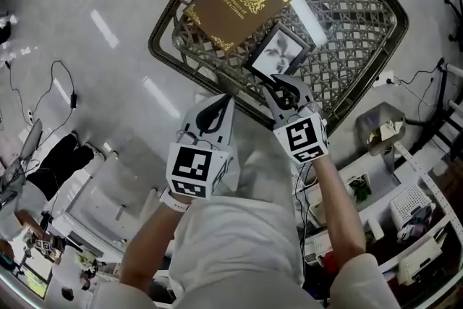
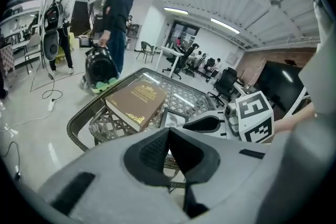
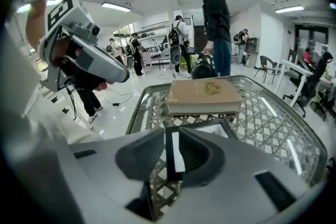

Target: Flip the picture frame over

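A black picture frame [image 1: 278, 48] with a flower print lies face up on a woven-lattice table [image 1: 163, 54], beside a brown book with gold print [image 1: 242, 0]. My right gripper [image 1: 283, 83] is at the frame's near edge. In the right gripper view, the gripper [image 3: 170, 136] is shut on a black-and-white strip of the frame [image 3: 226, 127], with the book [image 3: 203, 94] beyond. My left gripper [image 1: 217, 108] hovers at the table's near rim, left of the frame. Its jaws [image 2: 169, 134] meet with nothing between them, and the frame [image 2: 173, 118] and book [image 2: 137, 99] lie ahead.
A person stands beyond the table's far side next to a black bag [image 2: 100, 68] on the floor. Cables [image 1: 69, 94] trail over the floor to the left. White shelving and boxes [image 1: 405, 206] crowd the right. Office chairs [image 2: 228, 81] stand further off.
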